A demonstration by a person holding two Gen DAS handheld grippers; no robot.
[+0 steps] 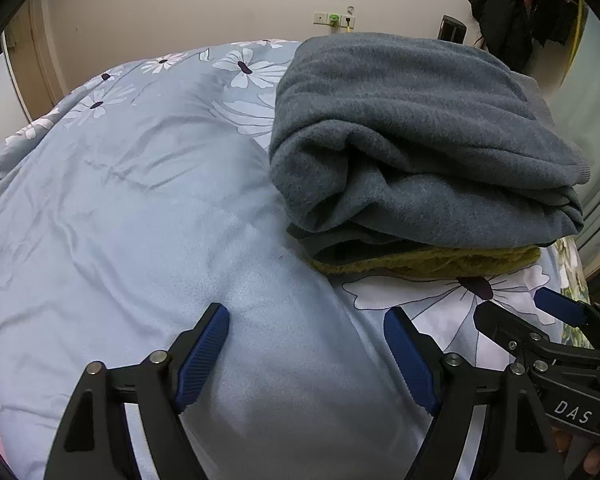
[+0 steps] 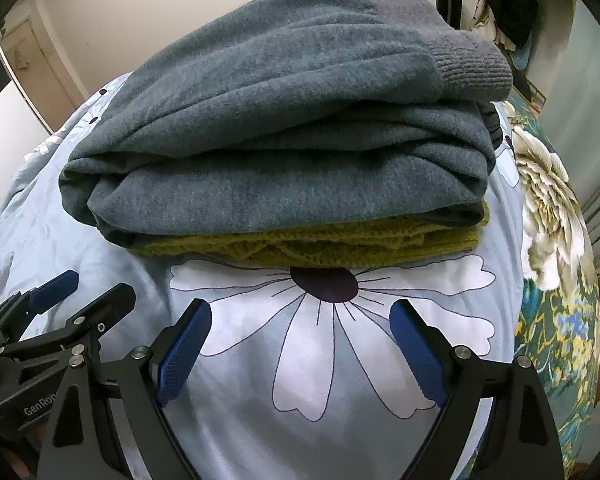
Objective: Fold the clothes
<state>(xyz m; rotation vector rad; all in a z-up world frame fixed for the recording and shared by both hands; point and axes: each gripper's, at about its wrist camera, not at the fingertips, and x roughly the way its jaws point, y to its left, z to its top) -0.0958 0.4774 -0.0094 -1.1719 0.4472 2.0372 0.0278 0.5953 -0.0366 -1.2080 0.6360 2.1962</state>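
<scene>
A folded grey-blue sweater point(image 1: 420, 132) lies on top of a folded olive-green knit point(image 1: 428, 266) on the bed. In the right wrist view the grey-blue sweater point(image 2: 284, 128) sits straight ahead over the olive knit point(image 2: 316, 242). My left gripper point(image 1: 306, 316) is open and empty, low over the light blue floral duvet point(image 1: 120, 208), to the left of the pile. My right gripper point(image 2: 302, 312) is open and empty just in front of the pile, over a big white flower print. The right gripper point(image 1: 518, 308) also shows at the lower right of the left wrist view, and the left gripper point(image 2: 96, 286) at the lower left of the right wrist view.
The duvet point(image 2: 320, 360) covers the bed. A green floral bedspread point(image 2: 556, 280) lies along the right edge. Dark clothes point(image 1: 512, 16) hang at the far right by the wall. A wall socket point(image 1: 334, 19) and a door frame point(image 1: 40, 60) are behind the bed.
</scene>
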